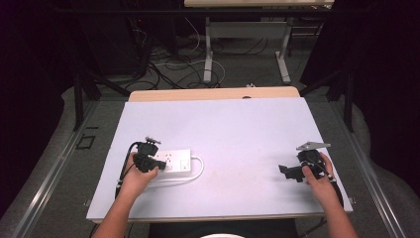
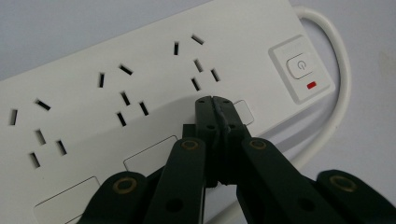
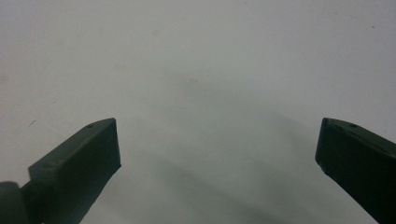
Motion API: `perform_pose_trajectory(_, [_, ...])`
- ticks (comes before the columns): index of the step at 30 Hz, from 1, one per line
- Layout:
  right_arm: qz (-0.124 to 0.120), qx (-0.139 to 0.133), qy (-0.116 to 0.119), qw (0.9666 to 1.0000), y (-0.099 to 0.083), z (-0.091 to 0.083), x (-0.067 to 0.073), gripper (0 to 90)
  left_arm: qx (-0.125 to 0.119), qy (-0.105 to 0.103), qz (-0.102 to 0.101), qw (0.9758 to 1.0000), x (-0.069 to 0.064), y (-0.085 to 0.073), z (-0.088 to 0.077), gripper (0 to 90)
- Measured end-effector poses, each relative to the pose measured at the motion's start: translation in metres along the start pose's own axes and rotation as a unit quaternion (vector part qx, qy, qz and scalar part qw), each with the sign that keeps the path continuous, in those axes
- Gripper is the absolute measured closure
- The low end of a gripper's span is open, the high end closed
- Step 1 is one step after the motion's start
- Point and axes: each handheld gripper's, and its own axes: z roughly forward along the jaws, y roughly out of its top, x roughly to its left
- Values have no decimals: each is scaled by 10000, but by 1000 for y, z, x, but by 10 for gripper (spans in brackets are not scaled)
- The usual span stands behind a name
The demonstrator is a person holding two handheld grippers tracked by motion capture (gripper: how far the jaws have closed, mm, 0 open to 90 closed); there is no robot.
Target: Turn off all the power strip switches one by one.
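The power strip (image 1: 173, 162) lies on the left part of the table (image 1: 237, 129), toward the near edge, with its long side running left to right. The left gripper (image 1: 147, 162) sits right at the strip's left end, and in the left gripper view its two black jaws are pressed together with nothing between them, their joined tips (image 2: 214, 103) resting over the strip's top face near its near edge. Whether the tips actually touch the plastic cannot be told. The tips stand just nearer than a group of socket slots (image 2: 201, 63) and a little left of the switch (image 2: 301, 67).

The strip is a white, flat bar with several sets of dark socket slots in a row. At its right end is a square rocker switch marked with a power symbol, and a small red light (image 2: 311, 85) sits just below it. A thick white cord (image 1: 198, 168) leaves the right end, curves round and runs back along the near side of the strip.

The right gripper (image 1: 292, 172) is held well apart from the strip, on the right side of the table near the near edge. In the right gripper view its jaws stand wide apart over the bare pale surface, holding nothing.
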Motion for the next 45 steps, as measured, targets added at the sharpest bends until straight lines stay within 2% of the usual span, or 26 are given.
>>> perform_pose_trajectory(6, [39,-16,-15,10000,0,0,0,0,39,-71,-37,10000,2,0,-1,900])
perform_pose_trajectory(12, [33,-14,-5,10000,0,0,0,0,-50,-144,-114,9998,4,-1,-1,900])
perform_pose_trajectory(16, [-21,-31,0,10000,0,-1,-1,0,-137,-162,-195,9996,7,-1,-7,900])
perform_pose_trajectory(22, [2,-25,0,10000,0,-1,0,0,-235,-147,-310,9991,11,-2,-13,900])
perform_pose_trajectory(23, [2,-25,-3,10000,0,-1,0,0,-176,-154,-295,9993,13,-2,-15,900])
perform_pose_trajectory(24, [3,-24,-3,10000,0,-1,0,0,-260,-134,-342,9990,13,-3,-15,900])
perform_pose_trajectory(27, [-6,-33,-7,10000,0,-1,-1,0,-290,-96,-403,9987,15,-3,-17,900])
perform_pose_trajectory(28, [-10,-42,-8,10000,0,-1,-1,0,-221,-116,-385,9989,17,-3,-19,900])
perform_pose_trajectory(29, [-6,-40,-8,10000,0,-1,-1,0,-288,-84,-452,9985,17,-4,-19,900])
perform_pose_trajectory(32, [-12,-40,-9,10000,0,-1,-1,0,-230,-85,-463,9986,21,-5,-22,900])
perform_pose_trajectory(37, [-7,-38,-10,10000,0,-1,0,0,-305,-22,-574,9979,23,-7,-21,900])
perform_pose_trajectory(45, [-10,-42,-14,10000,0,-1,-1,0,-285,47,-612,9977,28,-10,-21,900])
